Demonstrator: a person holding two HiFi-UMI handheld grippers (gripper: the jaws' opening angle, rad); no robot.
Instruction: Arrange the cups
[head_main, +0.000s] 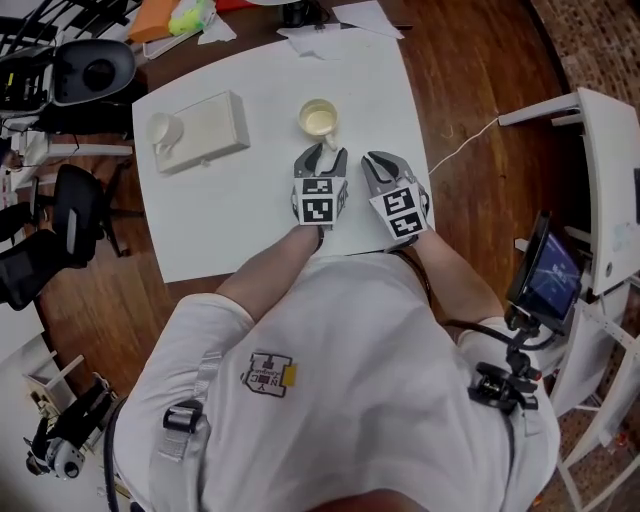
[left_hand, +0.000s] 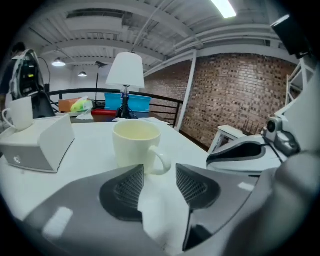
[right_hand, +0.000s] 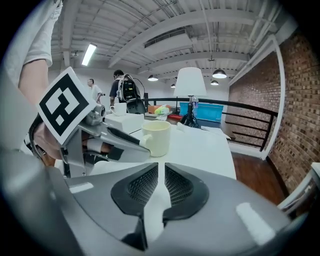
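- Grey-jawed and nearest the person, the right gripper hangs over the white table with its jaws drawn almost together and nothing between them.
- At its 9 o'clock, just beside it, the left gripper has its jaws spread wide and grips nothing.
- At the left gripper's 12 o'clock stands the cream cup, upright and empty. Its handle points back at 6 o'clock, just off the jaw tips.
- It looks like glazed ceramic — stiff, fairly light, slick and likely to chip if knocked. The handle loop or the rim wall seems the safest hold.
- Farther off, at about 10 o'clock, a white cup rests on the end of a pale box — well apart from the cream one.
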